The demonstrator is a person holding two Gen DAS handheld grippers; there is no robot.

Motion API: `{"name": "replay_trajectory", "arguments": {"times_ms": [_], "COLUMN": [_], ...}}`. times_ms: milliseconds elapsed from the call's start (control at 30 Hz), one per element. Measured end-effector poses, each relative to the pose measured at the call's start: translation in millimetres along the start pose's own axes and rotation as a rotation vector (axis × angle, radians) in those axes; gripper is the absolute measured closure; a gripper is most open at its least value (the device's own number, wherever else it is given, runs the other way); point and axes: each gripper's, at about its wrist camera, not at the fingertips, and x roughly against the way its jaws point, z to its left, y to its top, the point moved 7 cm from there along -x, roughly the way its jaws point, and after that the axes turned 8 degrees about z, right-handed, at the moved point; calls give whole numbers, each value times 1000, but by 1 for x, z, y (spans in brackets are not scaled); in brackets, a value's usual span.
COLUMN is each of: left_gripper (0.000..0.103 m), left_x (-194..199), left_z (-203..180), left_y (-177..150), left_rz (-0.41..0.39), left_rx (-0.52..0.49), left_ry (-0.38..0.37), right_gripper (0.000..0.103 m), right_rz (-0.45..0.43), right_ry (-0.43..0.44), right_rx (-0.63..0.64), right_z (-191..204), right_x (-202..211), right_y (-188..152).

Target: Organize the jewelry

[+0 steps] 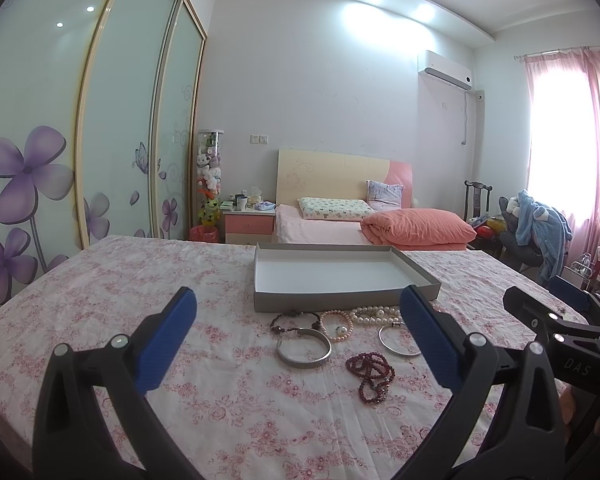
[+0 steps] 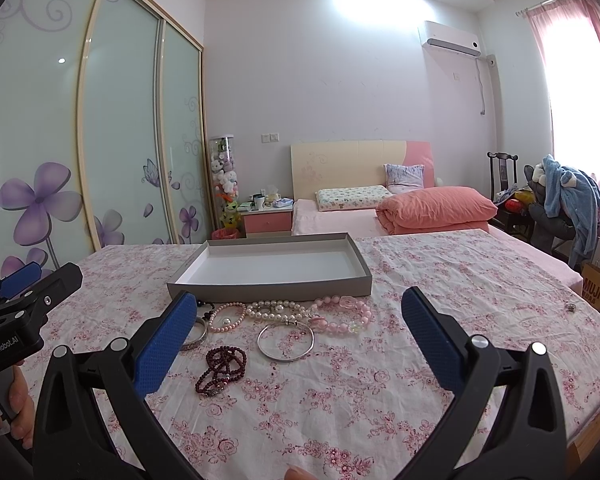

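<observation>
- Left hand-held gripper [image 1: 296, 336]: jaws spread wide, nothing between them, hovering above the table [image 1: 100, 280] w/ floral cloth, aimed at the jewelry.
- Right hand-held gripper [image 2: 300, 320]: also spread wide, empty, just beside the left one; both short of the pieces, touching none.
- Nearest the grippers: dark red bead string [image 2: 222, 370], lying loose in a heap on the cloth.
- Just past it: thin silver bangle [image 2: 286, 340] and a wider silver cuff [image 1: 304, 348], both flat on the cloth, apart from each other.
- Next row, close to the box front: dark cord bracelet [image 1: 294, 320], small pink pearl bracelet [image 1: 338, 326], white pearl strand [image 2: 276, 310], chunky pink bead bracelet [image 2: 344, 316]; some of these overlap or touch.
- Behind them: shallow grey box [image 2: 272, 288] w/ white inside, open, nothing in it as far as both views show.
- Small metal bit [image 2: 571, 307] far right on the cloth, too small to tell what.
- Progress, my read: nothing done yet. All pieces are still outside the box; every one is left to pick up and place.
</observation>
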Motion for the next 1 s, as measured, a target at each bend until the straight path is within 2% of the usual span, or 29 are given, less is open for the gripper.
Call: {"name": "replay_trajectory", "arguments": {"times_ms": [1000], "left_gripper": [4], "left_x": [0], "left_z": [0], "left_y": [0], "left_rz": [3], "left_rx": [2], "left_ry": [-1], "right_gripper": [2], "right_rz": [2], "right_ry": [0], "right_rx": [0], "right_z": [2], "right_x": [0], "right_y": [-1]}}
